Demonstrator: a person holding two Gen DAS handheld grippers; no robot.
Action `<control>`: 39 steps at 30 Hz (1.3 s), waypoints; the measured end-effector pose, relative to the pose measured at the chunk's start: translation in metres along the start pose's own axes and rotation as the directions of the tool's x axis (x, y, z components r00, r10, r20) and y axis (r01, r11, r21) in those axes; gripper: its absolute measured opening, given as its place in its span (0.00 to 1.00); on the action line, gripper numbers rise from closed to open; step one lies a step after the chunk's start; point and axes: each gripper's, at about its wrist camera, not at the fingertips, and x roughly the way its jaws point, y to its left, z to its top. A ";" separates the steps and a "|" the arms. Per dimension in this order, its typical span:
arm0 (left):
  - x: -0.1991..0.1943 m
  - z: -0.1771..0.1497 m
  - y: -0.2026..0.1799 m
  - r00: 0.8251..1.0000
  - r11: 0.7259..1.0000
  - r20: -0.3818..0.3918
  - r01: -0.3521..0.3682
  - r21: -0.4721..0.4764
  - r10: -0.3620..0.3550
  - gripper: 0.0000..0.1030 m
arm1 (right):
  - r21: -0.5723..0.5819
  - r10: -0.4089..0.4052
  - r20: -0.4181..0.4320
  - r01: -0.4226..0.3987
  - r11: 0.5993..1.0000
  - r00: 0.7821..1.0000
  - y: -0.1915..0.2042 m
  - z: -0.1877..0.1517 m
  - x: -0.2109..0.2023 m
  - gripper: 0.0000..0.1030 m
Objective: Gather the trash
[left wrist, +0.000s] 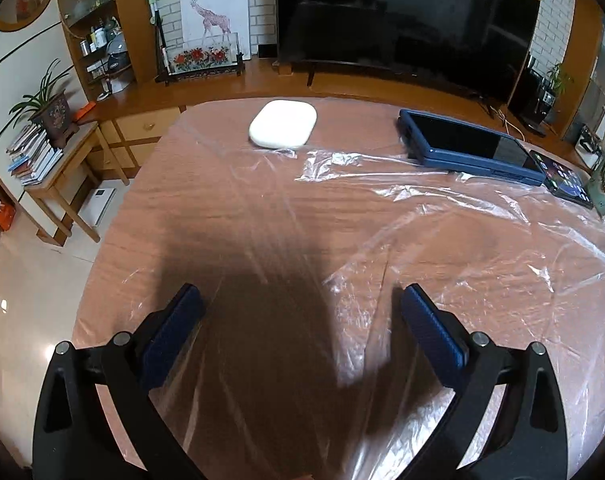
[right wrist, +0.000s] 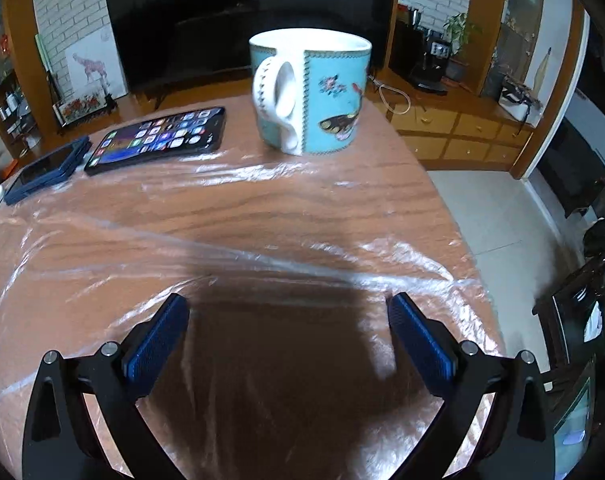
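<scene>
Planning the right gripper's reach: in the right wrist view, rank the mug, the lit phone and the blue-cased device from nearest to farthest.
1. Mug, ahead, slightly right of the right gripper.
2. Lit phone, ahead-left.
3. Blue-cased device, far left, beside the phone.

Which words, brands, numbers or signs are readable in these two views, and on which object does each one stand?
No text can be read in either view.
Phone: the lit screen shows app icons; their labels are too small and blurred.
Mug: only flower and butterfly pictures, no words.
Blue-cased device: dark screen, no marking seen.
White case: plain.
Stack of books: spines too blurred.
Giraffe picture: no legible caption.
</scene>
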 end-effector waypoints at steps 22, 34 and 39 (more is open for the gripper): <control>0.003 0.004 -0.002 1.000 1.000 -0.004 -0.003 0.002 0.003 0.99 | 0.005 -0.007 -0.002 0.007 1.000 1.000 0.002 0.000 0.000 0.97; 0.007 0.005 0.002 1.000 1.000 -0.004 -0.003 -0.002 0.003 0.99 | 0.005 -0.007 -0.002 0.007 1.000 1.000 0.002 0.000 0.000 0.97; 0.007 0.005 0.002 1.000 1.000 -0.004 -0.003 -0.002 0.003 0.99 | 0.005 -0.007 -0.002 0.007 1.000 1.000 0.002 0.000 -0.001 0.97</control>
